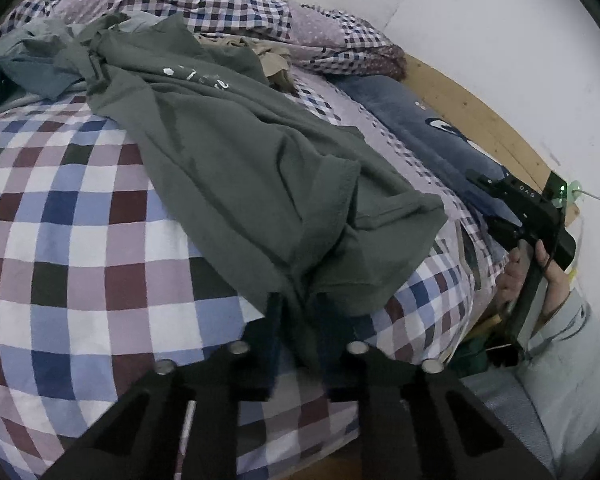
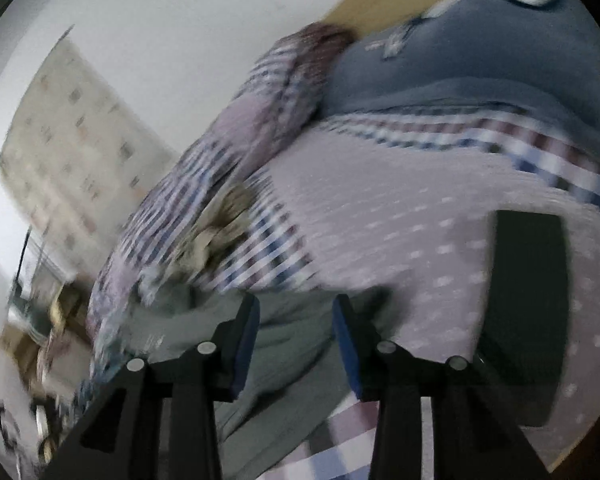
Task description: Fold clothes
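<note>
While left gripper (image 1: 298, 320) pinches green shirt (image 1: 236, 152), right gripper (image 2: 296, 336) gapes.

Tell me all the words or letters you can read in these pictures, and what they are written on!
"DAS": small pale letters on the black body of the right gripper, seen from the left wrist camera.
White print on the green shirt: cracked and creased, cannot be read.
White design on the blue pillow: a picture, with small marks too blurred to read.
Nothing else bears writing.
</note>
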Demonstrator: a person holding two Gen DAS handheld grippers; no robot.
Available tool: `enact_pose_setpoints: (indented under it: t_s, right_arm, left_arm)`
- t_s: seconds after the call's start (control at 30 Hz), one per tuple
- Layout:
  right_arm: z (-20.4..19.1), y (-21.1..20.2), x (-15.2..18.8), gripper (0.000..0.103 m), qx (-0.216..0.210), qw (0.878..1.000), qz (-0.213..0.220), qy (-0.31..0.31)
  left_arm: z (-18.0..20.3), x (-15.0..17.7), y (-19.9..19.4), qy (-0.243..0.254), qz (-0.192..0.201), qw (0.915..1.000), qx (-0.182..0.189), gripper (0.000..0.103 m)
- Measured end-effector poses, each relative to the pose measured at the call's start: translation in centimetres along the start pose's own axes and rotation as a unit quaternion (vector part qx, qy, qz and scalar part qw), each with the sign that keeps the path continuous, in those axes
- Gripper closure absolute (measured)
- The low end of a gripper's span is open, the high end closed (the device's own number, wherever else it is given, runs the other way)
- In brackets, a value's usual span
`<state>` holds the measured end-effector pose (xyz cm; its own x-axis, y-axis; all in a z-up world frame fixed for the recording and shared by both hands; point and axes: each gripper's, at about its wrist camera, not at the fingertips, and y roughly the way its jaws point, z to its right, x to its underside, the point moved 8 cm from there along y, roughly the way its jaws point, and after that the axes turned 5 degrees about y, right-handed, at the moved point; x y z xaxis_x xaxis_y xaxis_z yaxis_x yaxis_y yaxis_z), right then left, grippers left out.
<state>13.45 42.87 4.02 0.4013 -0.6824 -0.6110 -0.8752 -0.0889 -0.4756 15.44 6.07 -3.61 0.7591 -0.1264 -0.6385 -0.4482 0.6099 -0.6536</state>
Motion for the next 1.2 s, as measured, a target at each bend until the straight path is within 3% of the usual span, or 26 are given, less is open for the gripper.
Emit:
enact_pose_setpoints:
  t_s: [0.27, 0.43, 0.47, 0.53, 0.6, 0.87, 0.93, 0.97, 1.0, 1.07, 1.2]
  right_arm:
    - [-8.7, 1.8, 5.9, 0.061, -0.067, 0.983, -0.069, -0.157]
    - [-12.1, 2.2, 9.8, 0.061, -0.088, 0.964, -0.102, -0.228]
    - [-12.5, 2.3, 10.5, 0.061, -0.089, 0.961, -0.107, -0.238]
    - [-13.1, 2.5, 11.5, 0.061, -0.089, 0.957, -0.114, -0.253]
    - [-13.5, 2.5, 12.1, 0.061, -0.09, 0.954, -0.118, -0.261]
    - [-13.8, 2.3, 12.6, 0.061, -0.087, 0.951, -0.116, -0.275]
    - [-13.7, 2.2, 12.5, 0.061, -0.087, 0.951, -0.115, -0.275]
    - [-13.7, 2.1, 12.5, 0.061, -0.087, 0.95, -0.116, -0.275]
    - [-13.6, 2.1, 12.5, 0.061, -0.086, 0.95, -0.118, -0.276]
    - [-13.5, 2.0, 12.8, 0.061, -0.086, 0.949, -0.121, -0.28]
    - [-13.5, 1.8, 13.2, 0.061, -0.085, 0.946, -0.123, -0.289]
  left_arm:
    - [-1.6, -1.1, -2.7, -0.032, 0.047, 0.9983, 0.013, 0.101]
    - [-3.7, -0.6, -2.0, -0.085, 0.024, 0.996, 0.015, 0.101]
    - [-3.7, -0.7, -1.8, -0.093, 0.022, 0.9952, 0.022, 0.096]
    - [-3.8, -0.8, -1.5, -0.107, 0.02, 0.9934, 0.035, 0.076]
    - [-3.8, -1.1, -1.2, -0.11, 0.025, 0.9929, 0.037, 0.046]
    - [-4.6, -2.0, 0.5, -0.144, 0.032, 0.9879, 0.05, 0.042]
    - [-5.1, -2.2, 0.8, -0.17, 0.034, 0.9829, 0.062, 0.044]
    - [-5.6, -2.2, 0.8, -0.188, 0.036, 0.9793, 0.067, 0.055]
    - [-6.1, -2.3, 0.9, -0.204, 0.037, 0.9758, 0.069, 0.073]
    - [-7.0, -2.0, 1.2, -0.227, 0.029, 0.9716, 0.061, 0.093]
    - [-7.0, -2.1, 0.8, -0.23, 0.039, 0.9707, 0.057, 0.101]
